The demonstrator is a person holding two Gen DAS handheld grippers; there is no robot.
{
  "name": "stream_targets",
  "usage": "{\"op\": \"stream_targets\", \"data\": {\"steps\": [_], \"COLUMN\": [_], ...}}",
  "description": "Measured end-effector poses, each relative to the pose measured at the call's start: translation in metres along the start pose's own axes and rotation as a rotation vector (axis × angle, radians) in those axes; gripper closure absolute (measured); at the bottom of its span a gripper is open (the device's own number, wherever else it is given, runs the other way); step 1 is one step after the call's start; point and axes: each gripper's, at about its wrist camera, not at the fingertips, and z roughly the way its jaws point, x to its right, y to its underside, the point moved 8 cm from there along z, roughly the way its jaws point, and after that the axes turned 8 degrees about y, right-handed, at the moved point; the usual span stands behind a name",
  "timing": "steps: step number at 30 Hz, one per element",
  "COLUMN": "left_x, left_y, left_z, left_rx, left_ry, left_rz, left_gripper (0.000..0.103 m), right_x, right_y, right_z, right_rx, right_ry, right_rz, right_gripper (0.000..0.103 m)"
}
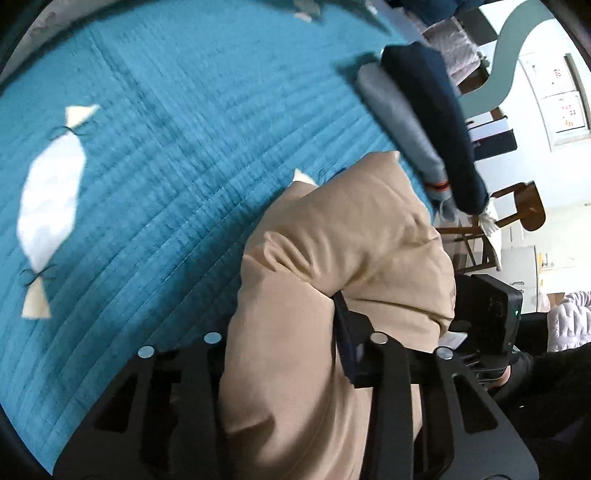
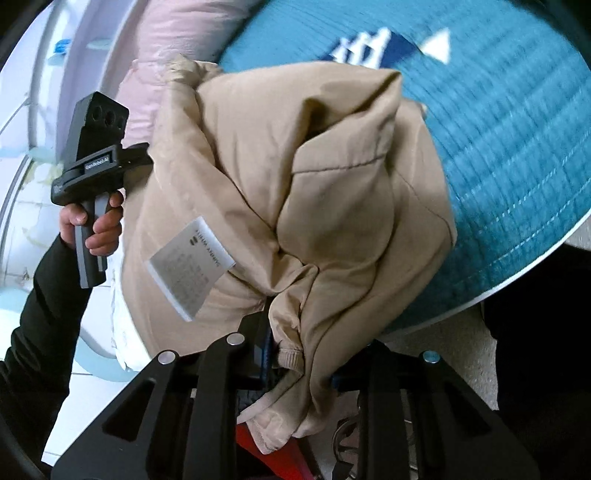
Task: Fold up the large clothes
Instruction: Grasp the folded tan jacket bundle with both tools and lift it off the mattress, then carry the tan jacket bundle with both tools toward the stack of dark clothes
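Two folded garments, a navy one [image 1: 439, 122] stacked against a grey one [image 1: 399, 122], already lie at the far edge of the teal quilt [image 1: 177, 155], so part of the laundry looks done. What is left, I judge, is the big beige jacket [image 2: 295, 192]: it is still a crumpled bundle, hanging bunched near the quilt's near edge, neither spread flat nor creased.

Both tongs grip it. The left gripper [image 1: 295, 354] has jacket cloth heaped between its fingers and looks clamped on it. The right gripper [image 2: 295, 354] is pinched tight on a gathered fold at the jacket's lower edge.

Only the left wrist view shows the finished stack, the open stretch of quilt with its white candy patches [image 1: 51, 199], and wooden chairs [image 1: 517, 210] beyond. Only the right wrist view shows the person's hand [image 2: 96, 229] on the other tool's handle, a pink quilted item [image 2: 173, 33] behind, the quilt's rounded rim [image 2: 535, 269], and the jacket's white care label [image 2: 192, 266].
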Motion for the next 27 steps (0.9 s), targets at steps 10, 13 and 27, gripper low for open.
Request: {"op": "stream_targets", "data": {"steps": [10, 13, 27], "left_x": [0.068, 0.104, 0.306], "left_y": [-0.003, -0.018, -0.181], "left_z": [-0.073, -0.091, -0.077], "left_rx": [0.171, 0.243, 0.357], "left_ry": [0.035, 0.053, 0.26], "left_rz": [0.082, 0.125, 0.357], "left_gripper": [0.069, 0.069, 0.068], "right_x": [-0.048, -0.054, -0.004], "right_y": [-0.011, -0.029, -0.129], "right_z": [-0.062, -0.103, -0.341], "right_rx": [0.093, 0.164, 0.459], "right_ry": [-0.099, -0.125, -0.064], "right_rz": [-0.039, -0.048, -0.081], "right_gripper": [0.083, 0.083, 0.083]}}
